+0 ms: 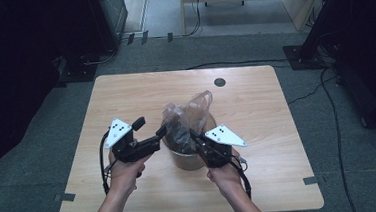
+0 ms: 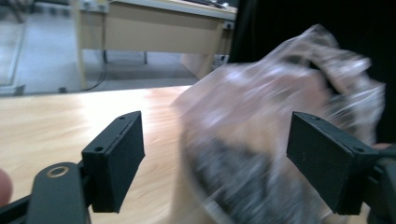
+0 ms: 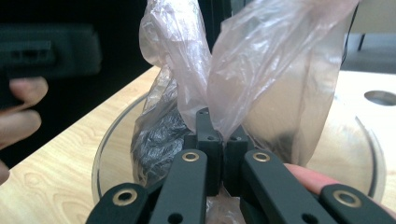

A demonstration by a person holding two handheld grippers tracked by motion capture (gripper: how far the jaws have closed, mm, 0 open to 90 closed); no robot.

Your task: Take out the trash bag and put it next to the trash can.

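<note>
One clear plastic bag point(image 1: 189, 117) is seen standing in one round container point(image 1: 185, 159) near the middle of the table point(image 1: 258, 131), with dark contents in its lower part. Its long axis runs upright, the crumpled mouth pointing up. Two claws are counted. The right claw point(image 3: 219, 135) is pressed together, pinching the bag's film between its pads. The left claw point(image 2: 215, 163) is spread wide, nothing being gripped, with the bag just ahead between its jaws.

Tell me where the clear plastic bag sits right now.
In the high view the plastic bag stands in the round container near the table's middle, between both grippers; the right gripper pinches its film.
</note>
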